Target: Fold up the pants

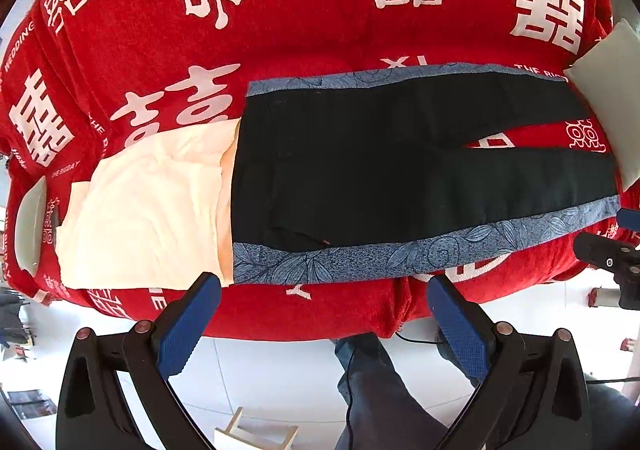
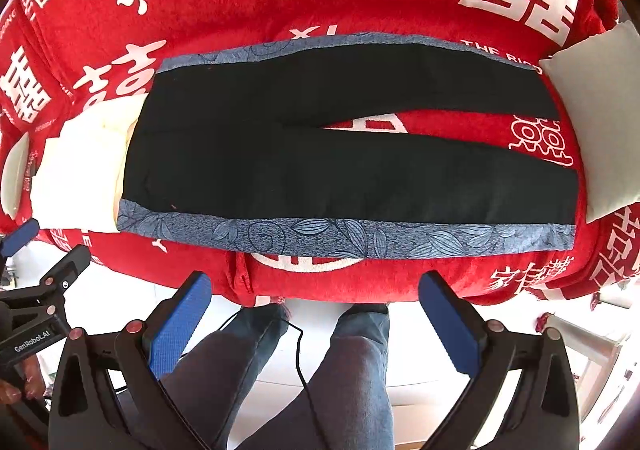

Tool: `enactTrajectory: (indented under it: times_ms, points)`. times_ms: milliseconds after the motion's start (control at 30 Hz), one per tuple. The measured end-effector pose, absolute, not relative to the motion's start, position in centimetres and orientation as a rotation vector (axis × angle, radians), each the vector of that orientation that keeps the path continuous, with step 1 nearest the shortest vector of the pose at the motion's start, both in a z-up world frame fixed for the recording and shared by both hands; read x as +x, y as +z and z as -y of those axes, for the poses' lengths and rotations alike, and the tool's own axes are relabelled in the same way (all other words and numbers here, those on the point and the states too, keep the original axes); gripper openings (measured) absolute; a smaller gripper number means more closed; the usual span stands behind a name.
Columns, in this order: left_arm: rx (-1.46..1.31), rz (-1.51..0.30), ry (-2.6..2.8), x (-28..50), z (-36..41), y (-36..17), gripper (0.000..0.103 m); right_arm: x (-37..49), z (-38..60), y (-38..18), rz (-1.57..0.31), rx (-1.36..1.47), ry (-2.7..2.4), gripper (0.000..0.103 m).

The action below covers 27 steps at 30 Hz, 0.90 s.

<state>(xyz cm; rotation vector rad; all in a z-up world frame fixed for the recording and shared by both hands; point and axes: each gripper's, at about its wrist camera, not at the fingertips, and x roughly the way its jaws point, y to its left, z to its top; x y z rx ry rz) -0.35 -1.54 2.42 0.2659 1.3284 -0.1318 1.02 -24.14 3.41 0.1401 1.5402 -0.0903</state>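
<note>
The pants (image 2: pixel 320 166) are matt black cloth edged with leaf-printed blue knit, lying on a fuzzy red blanket (image 2: pixel 360 2) beside soft cream cloth (image 1: pixel 148 206), while the gripper fingers (image 1: pixel 188 330) carry rough-textured blue pads on glossy black plastic.

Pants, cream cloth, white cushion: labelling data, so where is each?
pants (image 2: pixel 360 178), right wrist view, near black leg.
cream cloth (image 1: pixel 152 210), left wrist view, middle of cloth.
white cushion (image 2: pixel 600 118), right wrist view, its face.
</note>
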Motion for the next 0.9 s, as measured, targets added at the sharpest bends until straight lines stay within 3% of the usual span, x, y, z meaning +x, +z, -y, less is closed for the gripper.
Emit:
enactTrajectory:
  times_ms: [900]
  points:
    - [0.276,-1.319,-0.131,-0.6,1.67,2.81,0.103,0.17,23.86,3.85,-1.512,0.119,-0.104,0.103]
